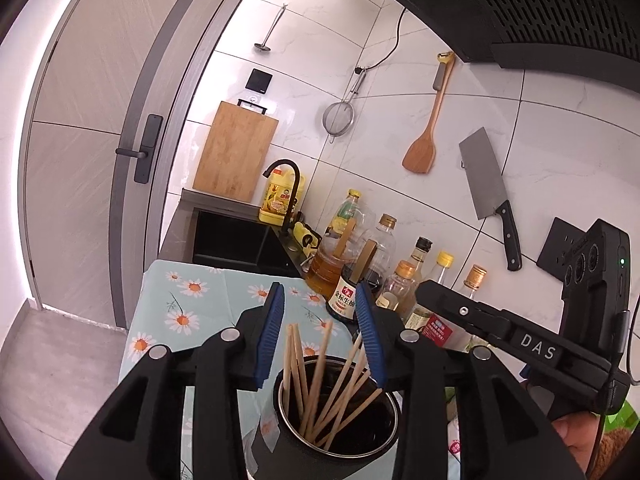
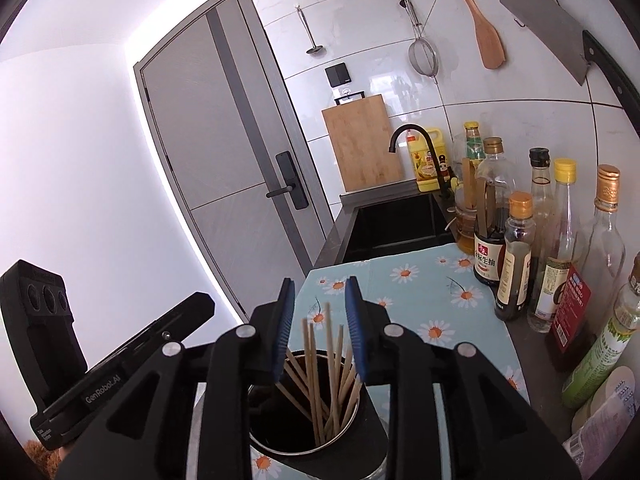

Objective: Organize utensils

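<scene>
A dark round holder (image 1: pixel 336 420) stands on the desk (image 1: pixel 172 240) on a pale blue cloth printed with daisies (image 1: pixel 188 304), and a loose bunch of wooden chopsticks (image 1: pixel 320 384) leans every way inside it, tips up. The left tool (image 1: pixel 320 316) hovers just above the holder's mouth with its blue pads partly apart; the chopstick tops rise into the gap, but the pads do not press on any of them. The right tool (image 2: pixel 318 316) hangs over the same holder (image 2: pixel 304 412) in the same way, its jaws partly open, with chopsticks (image 2: pixel 320 380) standing between the pads and nothing gripped.

The left wrist view shows the right tool's black body coming in from the right edge, with part of a hand (image 1: pixel 572 436) beneath it. The right wrist view shows instead the left tool's body at the lower left. The right view also gives the clearer look at the row of sauce and oil bottles (image 2: pixel 516 256) along the tiled wall, just beside the cloth; in the left view these crowd behind the pads.

Beyond the cloth lies a dark sink (image 1: pixel 236 240) with a black tap (image 1: pixel 288 188) and a yellow bottle (image 1: pixel 276 200). A wooden cutting board (image 1: pixel 236 156) leans behind it. On the wall hang a strainer (image 1: pixel 339 118), a wooden spatula (image 1: pixel 424 136) and a cleaver (image 1: pixel 484 184). A grey door (image 2: pixel 240 152) stands left of the sink
</scene>
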`<state>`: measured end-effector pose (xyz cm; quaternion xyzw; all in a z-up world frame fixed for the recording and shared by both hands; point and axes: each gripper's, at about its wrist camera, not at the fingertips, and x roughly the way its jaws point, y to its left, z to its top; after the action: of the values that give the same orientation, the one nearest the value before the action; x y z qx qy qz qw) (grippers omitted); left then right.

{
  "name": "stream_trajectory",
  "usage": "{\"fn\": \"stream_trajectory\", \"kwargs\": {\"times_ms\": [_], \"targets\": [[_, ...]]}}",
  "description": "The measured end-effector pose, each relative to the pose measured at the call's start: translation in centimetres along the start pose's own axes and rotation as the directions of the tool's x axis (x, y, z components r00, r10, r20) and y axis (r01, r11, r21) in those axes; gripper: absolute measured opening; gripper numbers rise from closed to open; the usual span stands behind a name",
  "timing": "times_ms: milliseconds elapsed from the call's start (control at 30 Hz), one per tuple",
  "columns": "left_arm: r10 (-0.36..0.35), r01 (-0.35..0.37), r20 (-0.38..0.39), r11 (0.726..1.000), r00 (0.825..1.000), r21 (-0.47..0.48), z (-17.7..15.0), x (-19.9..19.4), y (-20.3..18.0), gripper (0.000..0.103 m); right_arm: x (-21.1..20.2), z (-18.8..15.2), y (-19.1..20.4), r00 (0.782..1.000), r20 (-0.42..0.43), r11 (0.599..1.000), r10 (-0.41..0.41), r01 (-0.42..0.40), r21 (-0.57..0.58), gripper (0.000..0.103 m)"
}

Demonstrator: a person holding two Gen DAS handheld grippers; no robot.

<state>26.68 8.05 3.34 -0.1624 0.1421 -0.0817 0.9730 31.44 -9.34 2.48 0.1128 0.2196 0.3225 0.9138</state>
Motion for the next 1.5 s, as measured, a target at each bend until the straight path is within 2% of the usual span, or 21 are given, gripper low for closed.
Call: {"fn": "stream_trajectory", "kwargs": {"times_ms": [33, 67, 133, 200, 233, 333, 367, 433, 600, 733, 867, 1033, 1133, 1300, 1500], "targets": [[0.001, -0.001, 0.003, 1.0, 1.0, 0.0, 0.1, -0.2, 0.0, 0.036, -0.2, 0.1, -0.1, 1.0, 0.002, 1.0, -0.002, 0.002, 0.003, 0.035], [0.002, -0.002, 0.011, 1.0, 1.0, 0.0, 0.2, -0.5, 0.1, 0.037, -0.6, 0.1, -0.1, 1.0, 0.007, 1.0, -0.007, 0.007, 0.001, 0.047], [0.004, -0.004, 0.012, 1.0, 1.0, 0.006, 0.4, -0.9, 0.0, 0.043, -1.3, 0.0, -0.1, 1.0, 0.027, 1.0, -0.015, 0.015, 0.001, 0.054], [0.007, -0.007, 0.02, 1.0, 1.0, 0.012, 0.5, -1.7, -0.1, 0.056, -2.1, 0.0, -0.2, 0.999, 0.031, 1.0, -0.025, 0.025, 0.001, 0.059], [0.01, -0.011, 0.027, 1.0, 1.0, 0.016, 0.6, -2.2, -0.2, 0.066, -2.6, 0.0, -0.3, 0.999, 0.034, 1.0, -0.026, 0.026, 0.002, 0.068], [0.019, -0.02, 0.036, 1.0, 0.999, 0.021, 0.9, -3.8, -0.3, 0.086, -4.3, -0.2, -0.4, 0.999, 0.043, 1.0, -0.016, 0.016, 0.008, 0.097], [0.024, -0.025, 0.038, 0.999, 0.999, 0.024, 1.0, -4.5, -0.4, 0.092, -4.9, -0.3, -0.4, 0.999, 0.042, 1.0, -0.016, 0.016, 0.003, 0.099], [0.032, -0.033, 0.039, 0.999, 0.999, 0.024, 1.3, -5.8, -0.5, 0.097, -6.3, -0.6, -0.3, 0.999, 0.037, 0.999, -0.032, 0.032, -0.018, 0.099], [0.054, -0.056, 0.027, 0.997, 0.998, 0.056, 1.5, -9.0, -1.3, 0.097, -9.5, -1.5, -0.5, 1.0, 0.01, 1.0, 0.004, -0.004, 0.002, 0.099], [0.065, -0.067, 0.026, 0.995, 0.998, 0.075, 0.8, -11.9, -2.5, 0.097, -12.7, -2.2, 0.3, 1.0, 0.01, 0.999, -0.028, 0.028, -0.032, 0.099], [0.088, -0.086, -0.013, 0.991, 0.996, 0.105, -0.9, -14.1, -4.1, 0.097, -15.5, -3.7, 1.5, 0.997, 0.007, 0.99, -0.082, 0.083, -0.113, 0.099], [0.113, -0.108, -0.045, 0.989, 0.993, 0.099, -3.2, -16.7, -5.5, 0.097, -18.3, -6.1, 2.0, 0.997, -0.02, 0.988, -0.077, 0.073, -0.138, 0.099], [0.134, -0.127, -0.066, 0.986, 0.989, 0.105, -4.7, -18.1, -6.5, 0.097, -19.3, -7.9, 2.7, 0.994, -0.03, 0.98, -0.101, 0.095, -0.175, 0.099], [0.192, -0.179, -0.087, 0.974, 0.978, 0.14, -7.6, -19.6, -7.9, 0.097, -20.0, -10.6, 3.3, 0.995, -0.078, 0.978, -0.07, 0.053, -0.201, 0.099], [0.248, -0.235, -0.114, 0.965, 0.962, 0.12, -10.8, -21.0, -8.0, 0.097, -21.0, -13.0, 3.3, 0.991, -0.12, 0.973, -0.059, 0.031, -0.229, 0.099]]}}
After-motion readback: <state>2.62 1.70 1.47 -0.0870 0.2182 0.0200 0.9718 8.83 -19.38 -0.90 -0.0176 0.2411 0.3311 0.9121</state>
